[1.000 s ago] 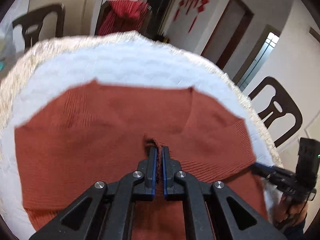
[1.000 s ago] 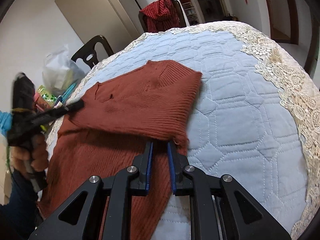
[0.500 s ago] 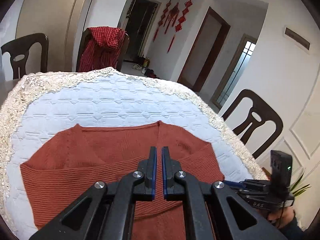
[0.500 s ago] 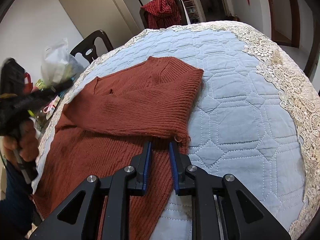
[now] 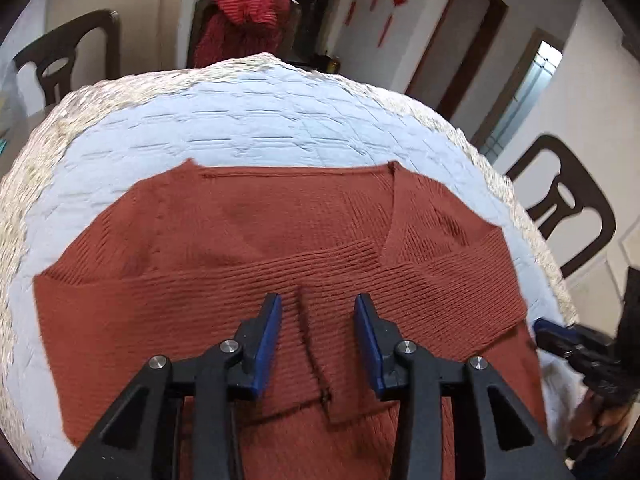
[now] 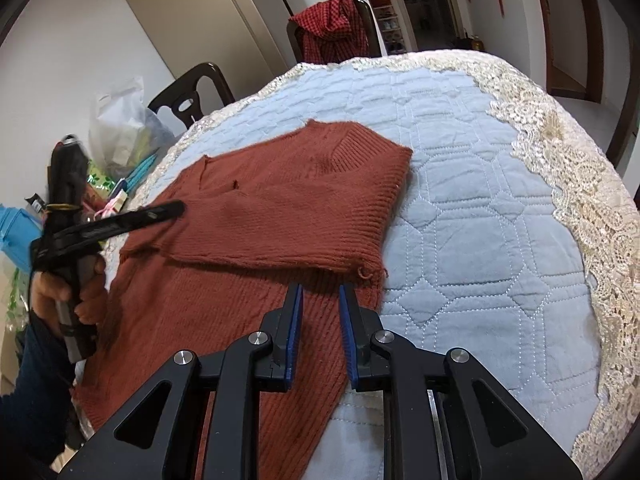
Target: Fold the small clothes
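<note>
Sweater: a rust-red knitted sweater [image 5: 280,264] lies flat on the quilted tablecloth [image 5: 248,120] and fills the middle and lower part of the left wrist view. In the right wrist view it runs from the centre down to the lower left.
Fold so far: both sleeves are laid across the body. Their cuffs meet at a seam-like edge [image 5: 312,344] in the lower centre of the left view, probably so the sides are tucked in before the body is doubled over.
Left tongs: the left gripper [image 5: 318,340] is opening. Its blue pads [image 5: 267,340] stand apart on either side of the cuff edge and do not press on it, so the cloth is released and resting on its own.
Right tongs: the right gripper [image 6: 319,332] is parted narrowly at the lower centre of its view. The sweater lies under and just beyond the tips, nothing is pinched, and the folded sleeve edge with a loose thread loop [image 6: 366,273] sits just above the tips.
Why held so: both tools tilt down toward the table over the cloth, which suits letting a laid sleeve settle.
Judgement: the sleeve step looks done and folding the body remains.
Other hand: a hand [image 6: 64,288] at the left edge of the right view holds the left tool.
</note>
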The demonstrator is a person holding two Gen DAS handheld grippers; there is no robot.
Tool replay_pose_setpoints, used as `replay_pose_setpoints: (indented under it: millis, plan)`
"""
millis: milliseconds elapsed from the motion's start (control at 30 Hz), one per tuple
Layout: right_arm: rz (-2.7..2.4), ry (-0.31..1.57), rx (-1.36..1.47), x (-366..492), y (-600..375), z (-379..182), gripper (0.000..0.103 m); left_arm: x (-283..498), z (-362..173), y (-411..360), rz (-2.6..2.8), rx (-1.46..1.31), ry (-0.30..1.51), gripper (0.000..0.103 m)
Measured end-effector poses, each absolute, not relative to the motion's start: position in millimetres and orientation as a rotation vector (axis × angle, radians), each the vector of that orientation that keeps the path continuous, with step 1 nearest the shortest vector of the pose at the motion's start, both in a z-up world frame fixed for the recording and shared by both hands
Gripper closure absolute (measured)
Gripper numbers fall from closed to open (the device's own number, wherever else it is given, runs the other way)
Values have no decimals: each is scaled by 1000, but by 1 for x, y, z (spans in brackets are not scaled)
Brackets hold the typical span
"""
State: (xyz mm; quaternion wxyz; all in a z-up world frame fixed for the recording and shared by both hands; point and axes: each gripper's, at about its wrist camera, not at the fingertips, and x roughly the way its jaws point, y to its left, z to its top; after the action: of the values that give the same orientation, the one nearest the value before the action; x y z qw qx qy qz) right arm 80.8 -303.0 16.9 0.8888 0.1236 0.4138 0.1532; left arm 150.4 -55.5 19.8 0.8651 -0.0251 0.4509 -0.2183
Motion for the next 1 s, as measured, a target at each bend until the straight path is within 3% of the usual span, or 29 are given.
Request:
replay_pose_setpoints:
  millis: [33, 67, 300, 467, 567, 767, 1000]
  plan:
    - [323, 848, 259, 79, -303, 20, 84, 150, 20, -59, -459, -32, 935, 76]
    - [324, 839, 260, 77, -304, 22, 84, 150, 21, -62, -474, -21, 936, 98]
    - [316, 776, 279, 84, -310, 36, 84, 138, 55, -60, -570, -45, 760, 98]
    - [293, 800, 254, 117, -304, 24, 84, 161, 14, -48, -487, -61, 905, 95]
    - [239, 886, 218, 134, -304, 8, 84, 155, 17, -38, -475, -94, 897, 92]
    - [241, 828, 217, 140, -307, 26, 85, 140, 43, -40, -478, -82, 804, 83]
    - [193, 884, 212, 169, -321, 7, 85, 140, 16, -56, -480, -12, 880, 83]
